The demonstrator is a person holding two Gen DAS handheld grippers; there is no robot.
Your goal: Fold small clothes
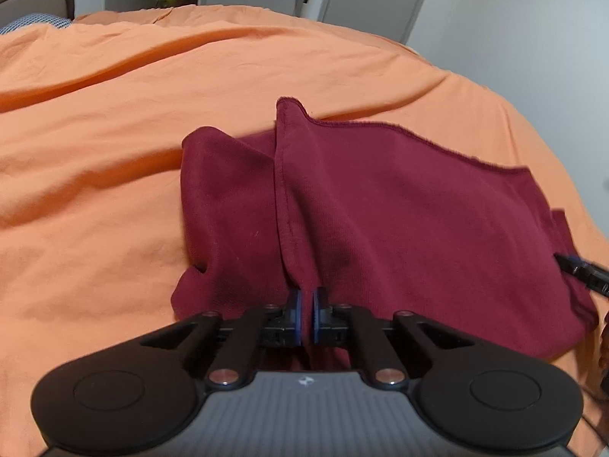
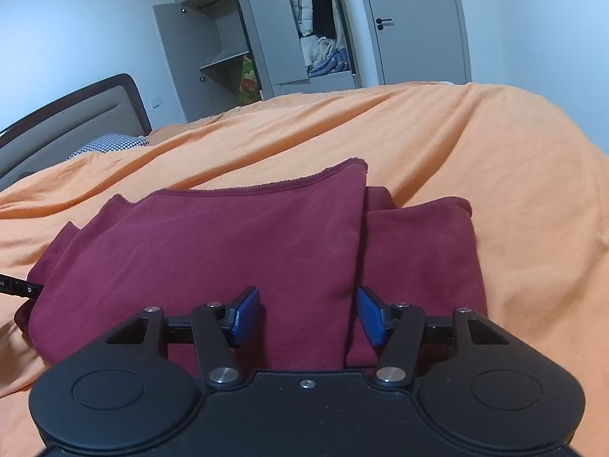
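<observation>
Left wrist view shows the left claw (image 1: 305, 314) pressed together, pinching a raised fold of the dark red knit garment (image 1: 380, 228), which lies on the orange bed cover (image 1: 114, 152) toward the bed's near edge; right wrist view shows the right claw (image 2: 308, 314) spread, blue pads (image 2: 245, 316) straddling the cloth's folded edge without pressing it.

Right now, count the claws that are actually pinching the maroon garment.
1. The left claw is shut on a raised fold at the maroon garment's near edge. The right claw straddles another near-edge fold on the orange bedspread, pads apart, not pinching.
</observation>
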